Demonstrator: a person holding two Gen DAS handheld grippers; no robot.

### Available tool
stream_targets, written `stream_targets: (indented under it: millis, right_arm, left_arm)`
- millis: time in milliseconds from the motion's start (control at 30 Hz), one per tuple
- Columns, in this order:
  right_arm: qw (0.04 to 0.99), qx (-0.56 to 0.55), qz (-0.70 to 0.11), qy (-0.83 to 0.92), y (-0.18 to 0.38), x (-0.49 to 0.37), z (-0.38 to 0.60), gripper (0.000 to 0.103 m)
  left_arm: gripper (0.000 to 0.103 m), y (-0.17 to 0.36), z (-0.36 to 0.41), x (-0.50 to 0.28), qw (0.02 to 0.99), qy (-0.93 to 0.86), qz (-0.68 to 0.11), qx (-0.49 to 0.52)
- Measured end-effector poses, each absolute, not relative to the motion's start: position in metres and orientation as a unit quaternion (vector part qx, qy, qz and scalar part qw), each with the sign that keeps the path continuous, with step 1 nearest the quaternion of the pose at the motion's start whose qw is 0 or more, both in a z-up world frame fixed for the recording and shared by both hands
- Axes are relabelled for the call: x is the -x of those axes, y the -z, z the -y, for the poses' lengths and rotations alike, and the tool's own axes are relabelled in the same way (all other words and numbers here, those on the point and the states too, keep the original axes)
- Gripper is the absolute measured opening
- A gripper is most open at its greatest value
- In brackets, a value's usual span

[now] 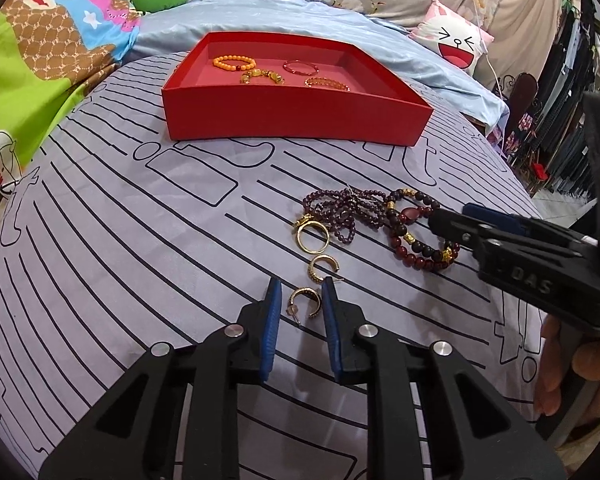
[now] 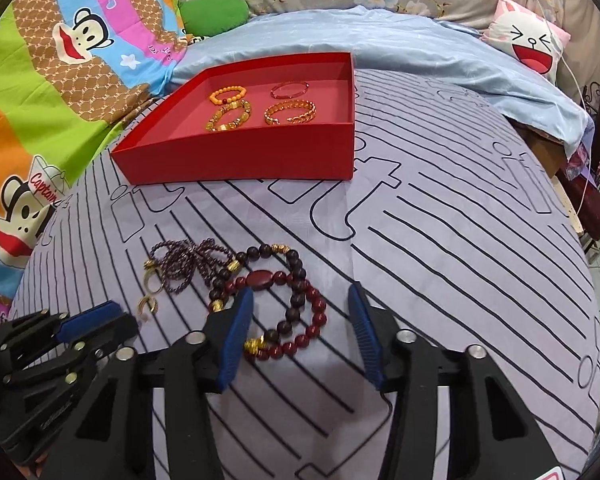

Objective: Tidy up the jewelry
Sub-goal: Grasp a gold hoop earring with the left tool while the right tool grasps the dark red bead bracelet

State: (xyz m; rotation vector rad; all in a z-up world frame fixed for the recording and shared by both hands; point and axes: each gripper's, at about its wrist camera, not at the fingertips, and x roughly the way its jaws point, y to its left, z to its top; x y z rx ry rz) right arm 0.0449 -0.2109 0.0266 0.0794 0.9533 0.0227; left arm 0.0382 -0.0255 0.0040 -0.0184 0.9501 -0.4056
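My left gripper [image 1: 298,300] brackets a small gold hoop earring [image 1: 305,301] on the bed sheet [image 1: 140,240], fingers part open, holding nothing. My right gripper [image 2: 300,322] gapes wide over the red bead bracelet [image 2: 296,312] — empty. Thin hoop may skid away, never reaching the red box [image 1: 296,120].

two low wrist views toward red box [image 1: 296,120]

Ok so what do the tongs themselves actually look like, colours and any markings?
Both are matte black plastic linkages with round silver pivot bolts and triangular cut-outs in the arms. The left tongs and the right tongs each end in two fingers faced with ribbed blue pads. Raised "DAS" lettering shows on the right one's side. A bare hand grips it; no sleeve or cables visible.
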Motion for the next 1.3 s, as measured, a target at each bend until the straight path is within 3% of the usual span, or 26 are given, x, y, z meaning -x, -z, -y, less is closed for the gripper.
stream_targets:
  millis: [167, 533, 600, 767, 1067, 1167, 1300]
  right_arm:
    - [0.886, -0.042, -0.462, -0.016, -0.024, -0.050, 0.210, 0.031]
    - [0.886, -0.051, -0.460, -0.019, -0.022, -0.069, 0.209, 0.022]
    - [0.884, -0.050, -0.464, -0.021, -0.020, -0.071, 0.209, 0.014]
    - [0.885, -0.045, -0.463, -0.021, -0.019, -0.068, 0.210, 0.008]
    - [0.884, -0.050, -0.464, -0.021, -0.019, -0.063, 0.211, 0.008]
    - [0.884, -0.052, -0.465, -0.022, -0.020, -0.063, 0.211, 0.008]
    - [0.883, -0.055, -0.466, -0.024, -0.020, -0.062, 0.212, 0.008]
  left_arm:
    - [0.020, -0.004, 0.023, -0.042, 0.870, 0.188, -0.455, 0.012]
    - [0.020, -0.006, 0.021, -0.051, 0.867, 0.185, -0.461, 0.035]
    - [0.020, -0.006, 0.021, -0.053, 0.867, 0.186, -0.460, 0.035]
    - [0.020, -0.008, 0.026, -0.060, 0.867, 0.190, -0.458, 0.036]
    - [0.020, -0.003, 0.041, -0.072, 0.870, 0.196, -0.453, 0.012]
    - [0.010, -0.003, 0.042, -0.075, 0.871, 0.194, -0.452, 0.010]
    - [0.009, -0.003, 0.043, -0.075, 0.871, 0.196, -0.450, 0.007]
